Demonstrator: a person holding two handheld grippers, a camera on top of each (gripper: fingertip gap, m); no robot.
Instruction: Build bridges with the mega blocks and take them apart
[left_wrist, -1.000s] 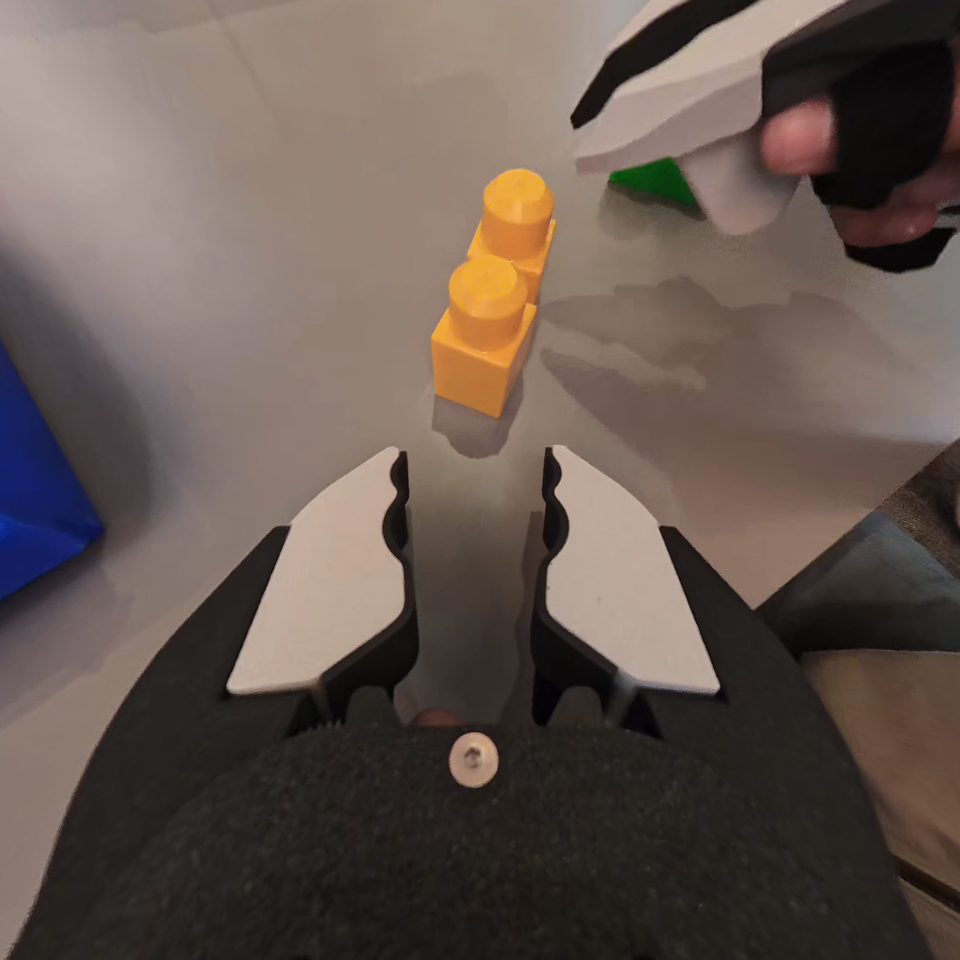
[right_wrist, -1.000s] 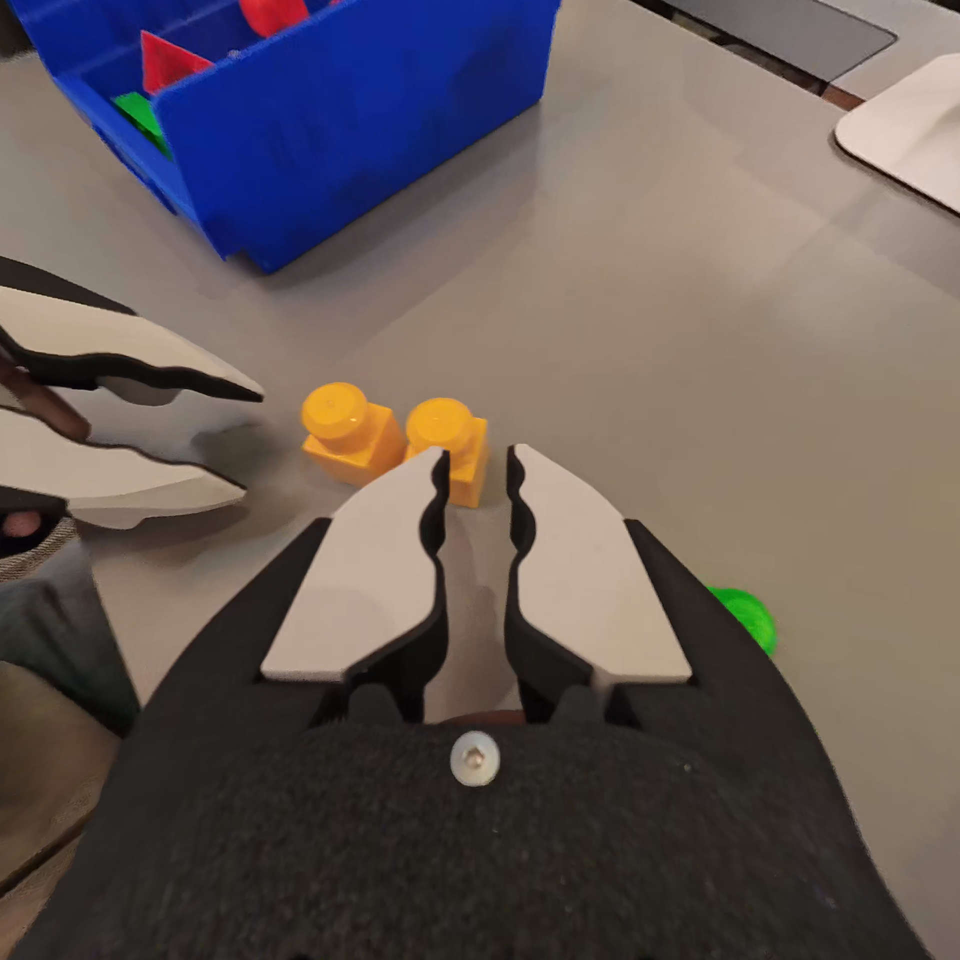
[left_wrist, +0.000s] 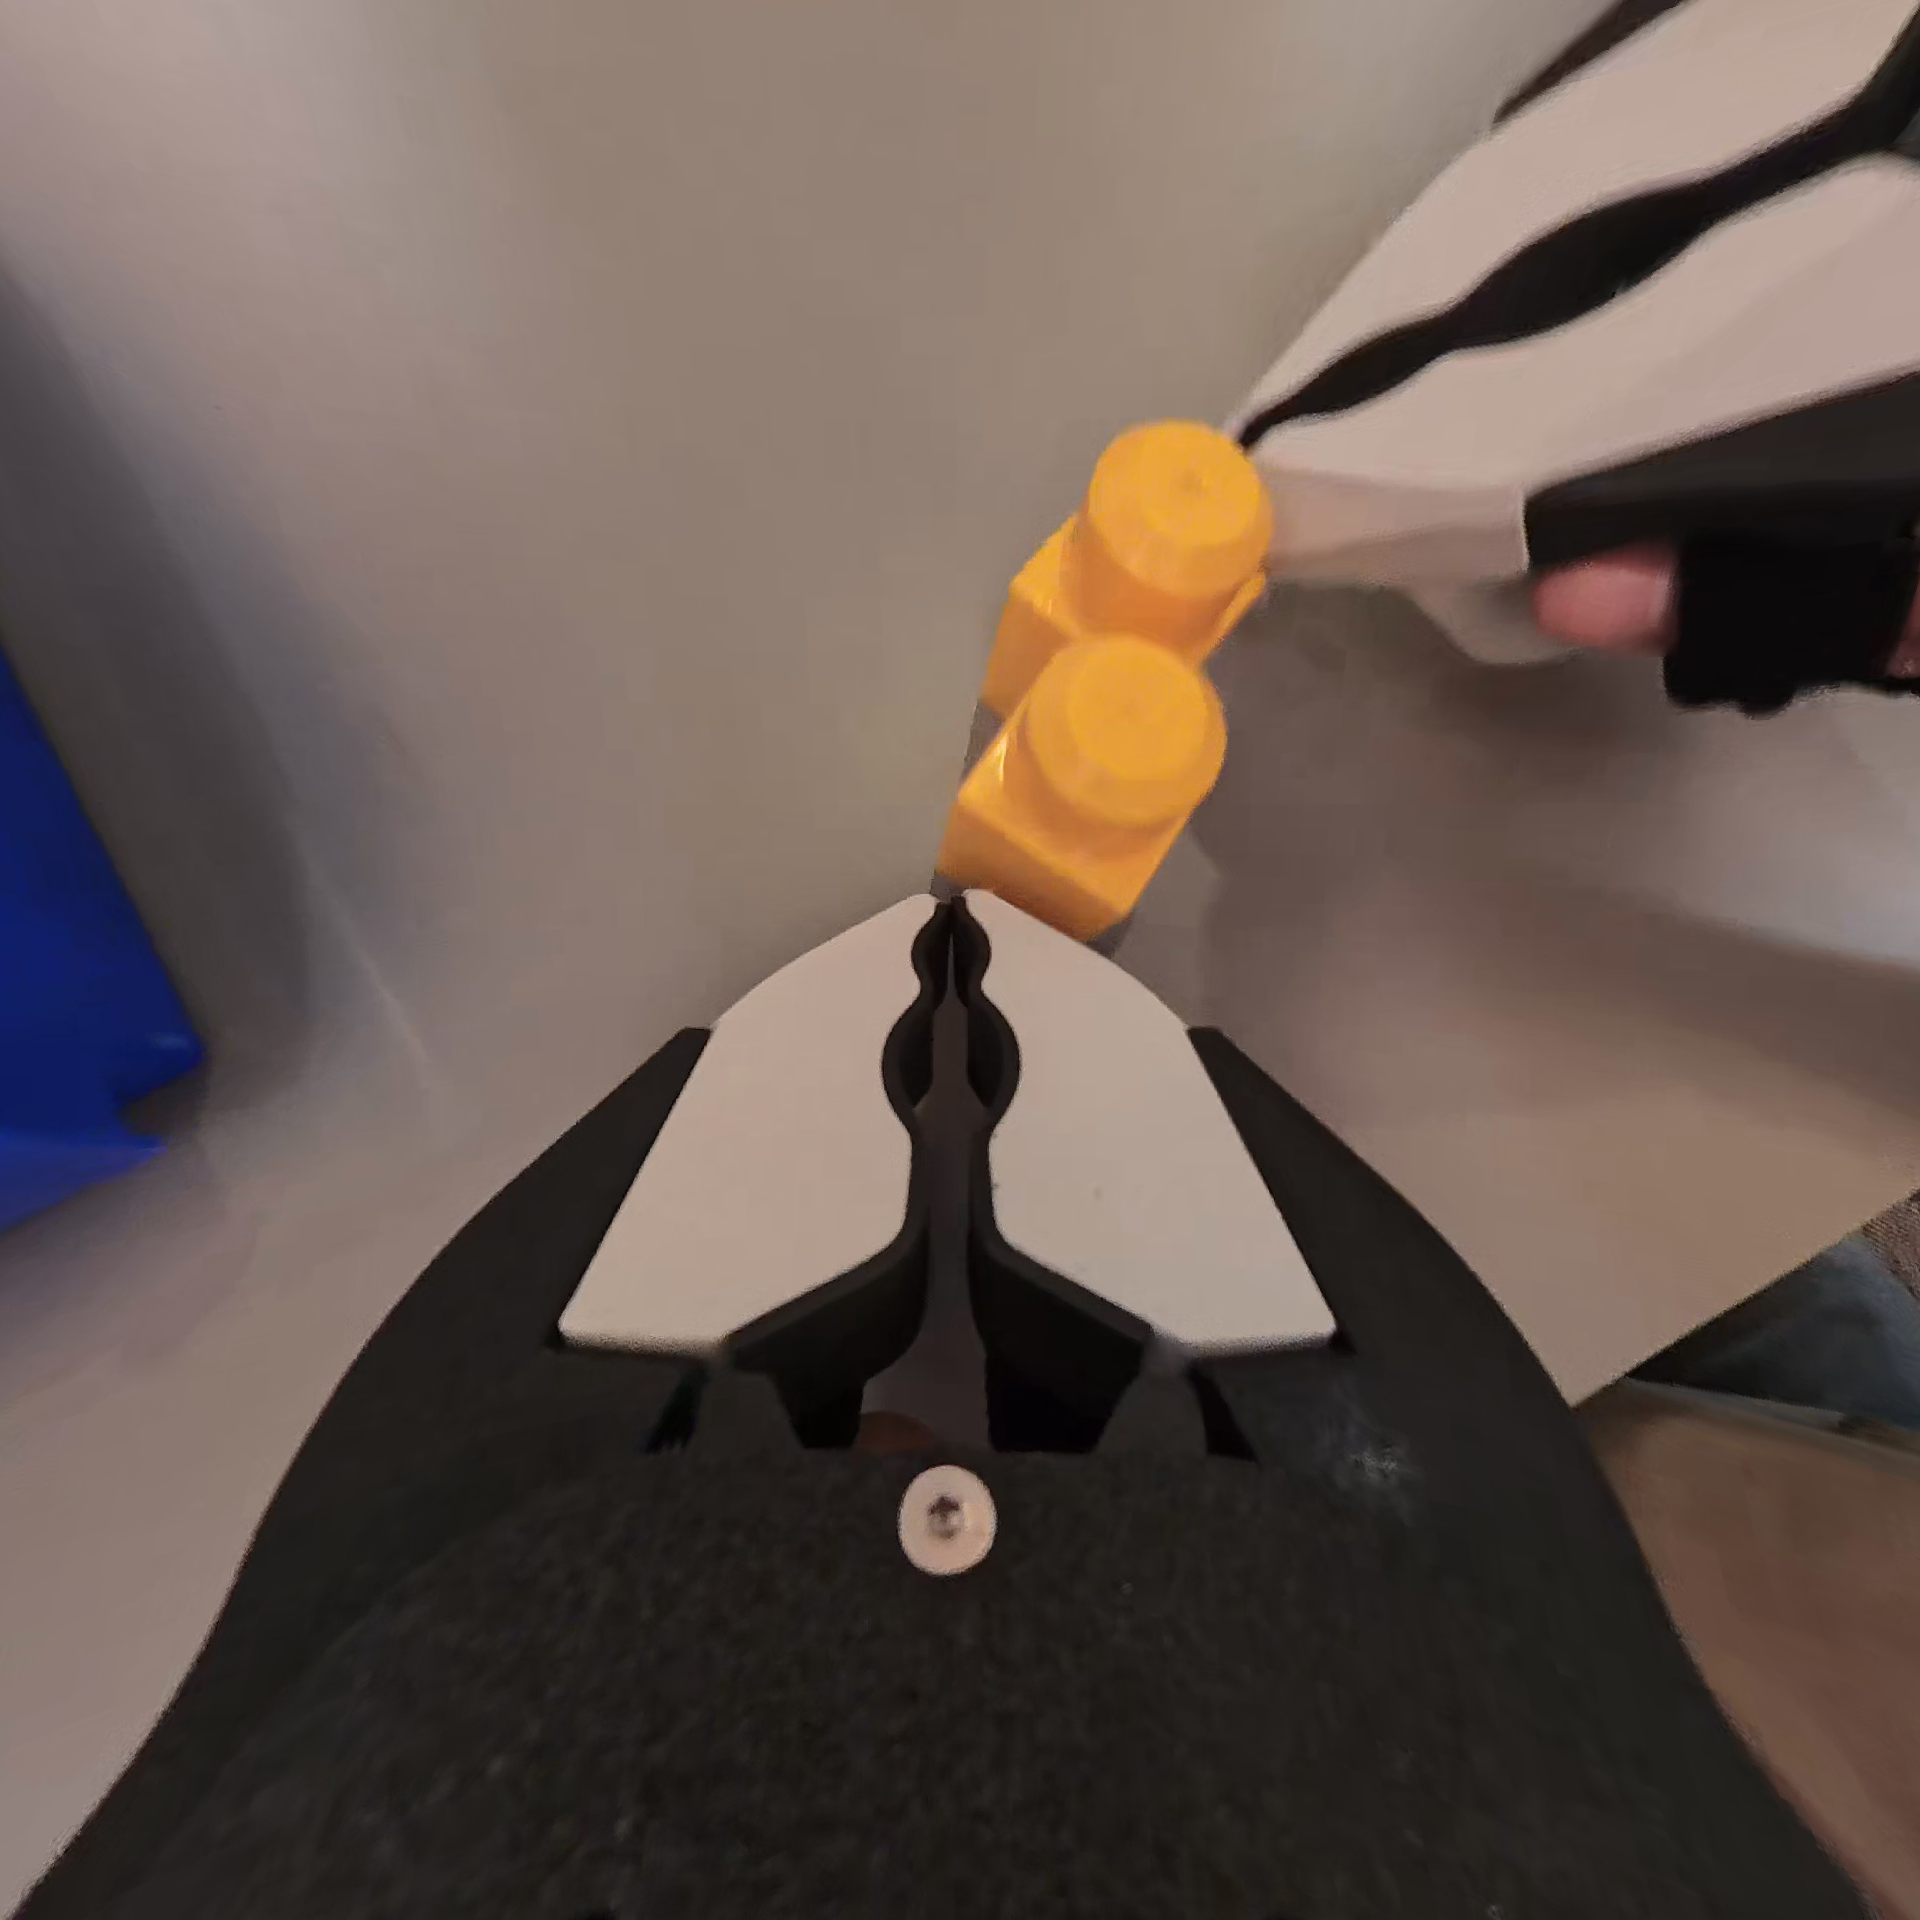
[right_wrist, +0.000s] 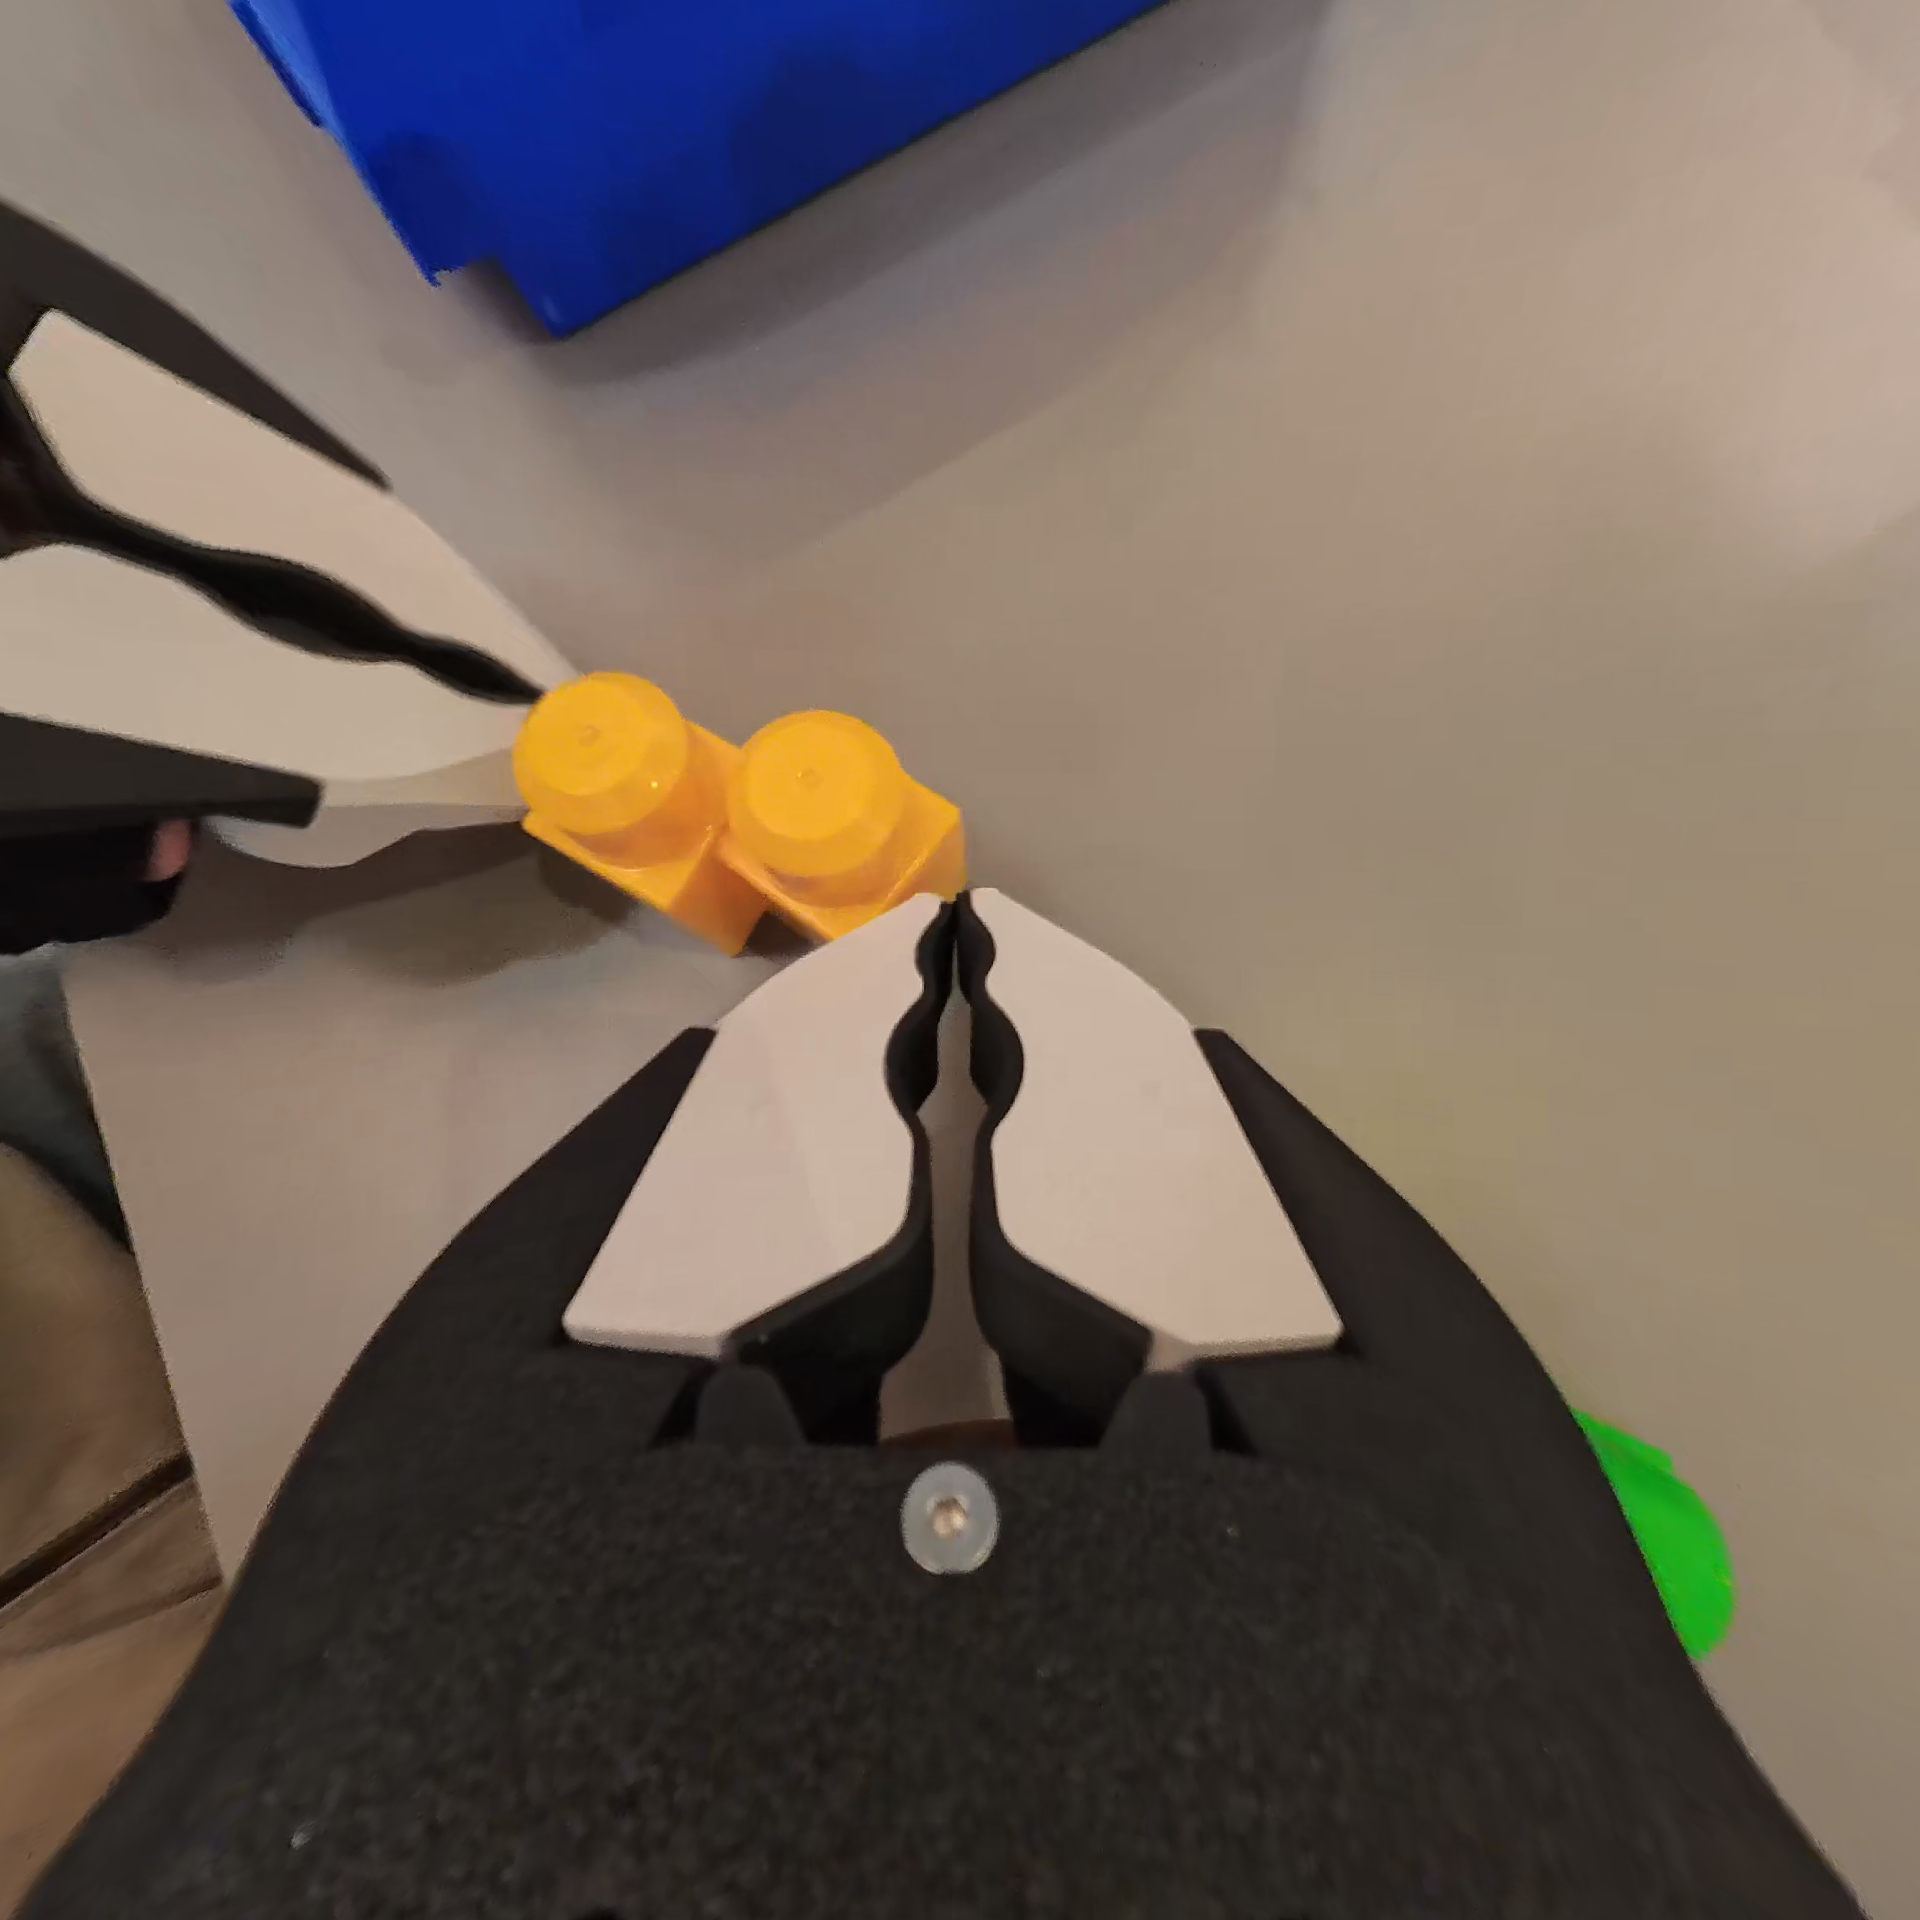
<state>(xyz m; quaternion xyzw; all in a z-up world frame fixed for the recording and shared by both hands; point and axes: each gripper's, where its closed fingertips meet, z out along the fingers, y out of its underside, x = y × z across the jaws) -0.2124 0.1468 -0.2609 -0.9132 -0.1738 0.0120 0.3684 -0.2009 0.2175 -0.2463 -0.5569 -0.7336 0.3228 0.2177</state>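
Note:
Two yellow one-stud mega blocks stand side by side and touching on the grey table. My left gripper is shut and empty, its tips against the near yellow block. My right gripper is shut and empty, its tips against the other yellow block. The right gripper also shows in the left wrist view, at the far block. The left gripper shows in the right wrist view, at the left block. The grippers meet the pair from opposite ends.
A blue bin stands behind the blocks, and it also shows at the left edge of the left wrist view. A green block lies beside my right gripper, partly hidden. The table edge runs close on the person's side. The left gripper's tips are roughly 8 cm from the right gripper's.
Both grippers have shut and moved in until their tips touch the yellow blocks from opposite ends. The two blocks now sit tight together.

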